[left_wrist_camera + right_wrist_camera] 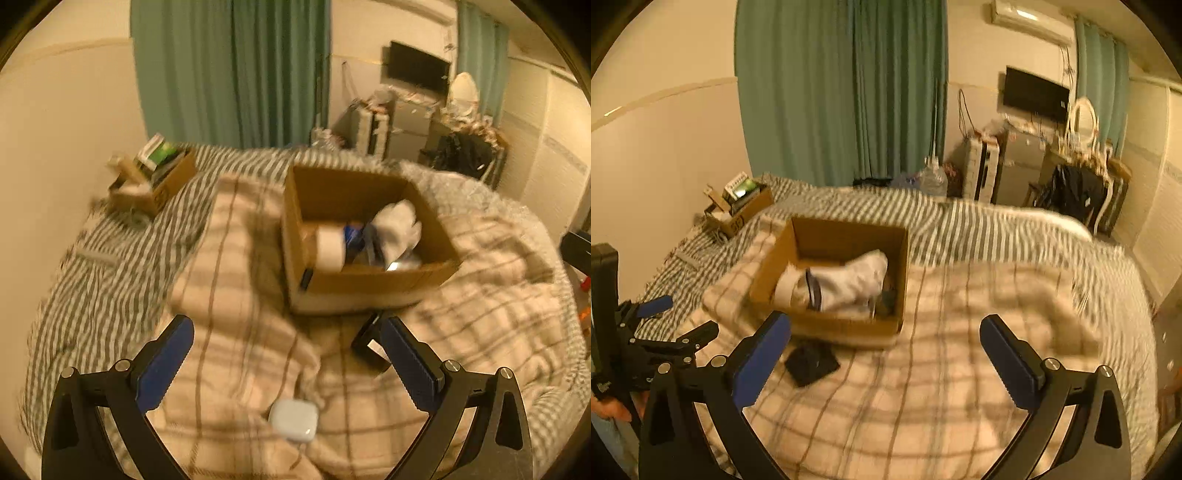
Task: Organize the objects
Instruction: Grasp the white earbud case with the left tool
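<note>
We've got the cardboard box [365, 236] sitting open on the checked blanket [240, 295] of the bed, holding a white sock [397, 225] and a tape roll [330, 245]. Just in front of the box lies a small black thing [369, 345], right by our left claw [288, 347], which is spread wide and holds nothing. A white charger case [293, 419] lies nearer us than the box, between that claw's fingers. Our right claw [886, 345] is spread and empty too, box ahead to its left.
</note>
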A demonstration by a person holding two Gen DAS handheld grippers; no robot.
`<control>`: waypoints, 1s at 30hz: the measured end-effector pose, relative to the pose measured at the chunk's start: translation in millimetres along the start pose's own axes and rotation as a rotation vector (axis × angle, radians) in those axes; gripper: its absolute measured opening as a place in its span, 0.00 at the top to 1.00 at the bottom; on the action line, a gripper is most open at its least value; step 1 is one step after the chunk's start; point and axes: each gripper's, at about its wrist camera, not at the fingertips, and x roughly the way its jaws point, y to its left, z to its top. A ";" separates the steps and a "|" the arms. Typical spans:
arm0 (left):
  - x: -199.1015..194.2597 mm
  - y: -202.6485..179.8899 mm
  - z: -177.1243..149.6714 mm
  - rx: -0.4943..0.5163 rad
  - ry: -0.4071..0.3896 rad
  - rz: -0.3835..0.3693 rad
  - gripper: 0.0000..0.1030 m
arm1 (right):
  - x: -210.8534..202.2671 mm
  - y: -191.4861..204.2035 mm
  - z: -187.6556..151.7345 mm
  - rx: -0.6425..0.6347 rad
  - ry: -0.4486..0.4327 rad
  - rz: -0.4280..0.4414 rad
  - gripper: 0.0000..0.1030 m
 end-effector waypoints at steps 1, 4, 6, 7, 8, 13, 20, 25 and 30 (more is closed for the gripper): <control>8.7 0.7 -9.7 -0.002 0.021 0.009 0.00 | 9.5 -1.1 -10.2 0.021 0.027 0.011 0.00; 29.8 -1.7 -29.5 -0.002 0.054 0.012 0.00 | 32.1 -2.8 -27.6 0.047 0.099 0.017 0.00; 41.1 -5.0 -40.8 0.006 0.087 0.001 0.00 | 44.4 -2.0 -36.8 0.044 0.131 0.004 0.00; 44.0 -5.6 -44.2 0.013 0.098 0.008 0.00 | 49.8 -1.4 -39.7 0.041 0.141 -0.004 0.00; 46.7 -6.5 -48.6 0.024 0.104 0.015 0.00 | 54.8 -0.8 -42.9 0.034 0.152 -0.010 0.00; 58.7 -0.6 -70.7 0.007 0.169 -0.023 0.00 | 70.5 1.4 -53.9 0.011 0.194 -0.017 0.00; 70.7 -5.4 -86.3 0.025 0.260 -0.091 0.17 | 80.8 6.8 -61.2 -0.013 0.223 -0.022 0.00; 80.1 -9.2 -90.5 0.039 0.321 -0.131 0.31 | 80.4 8.2 -62.4 -0.011 0.226 -0.016 0.00; 83.4 -7.5 -88.8 0.031 0.346 -0.161 0.51 | 78.4 14.8 -63.5 -0.029 0.222 -0.007 0.00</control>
